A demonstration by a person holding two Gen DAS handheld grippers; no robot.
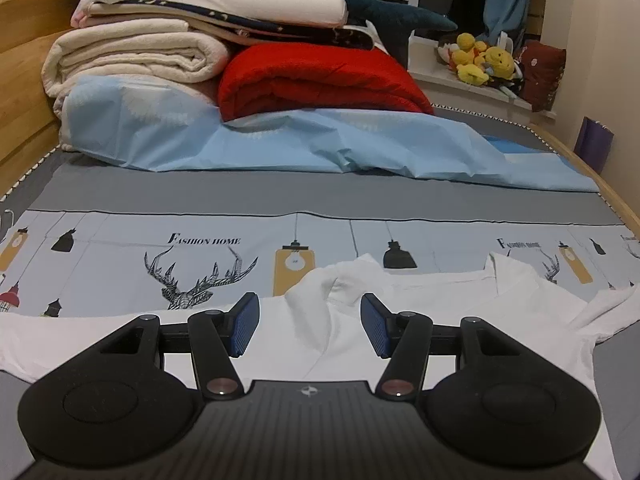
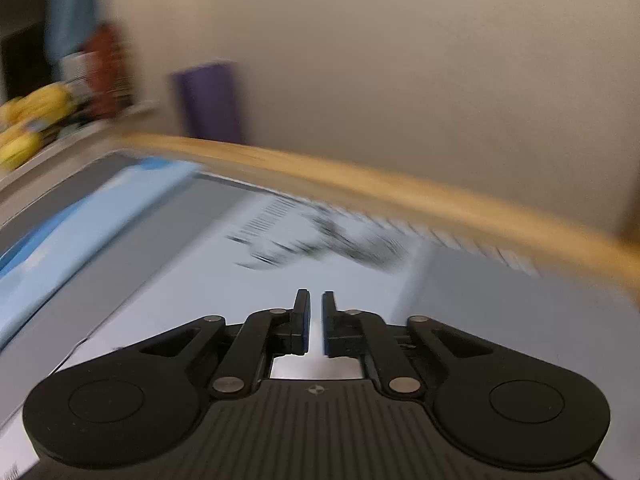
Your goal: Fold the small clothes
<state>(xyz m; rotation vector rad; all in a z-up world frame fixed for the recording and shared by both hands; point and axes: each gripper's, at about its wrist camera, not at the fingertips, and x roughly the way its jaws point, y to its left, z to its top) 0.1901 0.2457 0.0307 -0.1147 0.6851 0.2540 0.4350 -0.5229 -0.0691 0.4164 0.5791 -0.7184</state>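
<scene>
The white shirt lies flat, unfolded; left claw gapes empty above it, right claw looks nearly shut, maybe empty.

1. Ahead of your left gripper, the printed bed sheet lies flat and bare: open passage.
2. The white shirt spreads across the near bed, under and between its parted fingers.
3. Far off, the red blanket, the cream stack and the crumpled blue sheet block the way.
4. Your right gripper hangs over bare sheet; the wooden bed rail and the wall bound the right side.
</scene>
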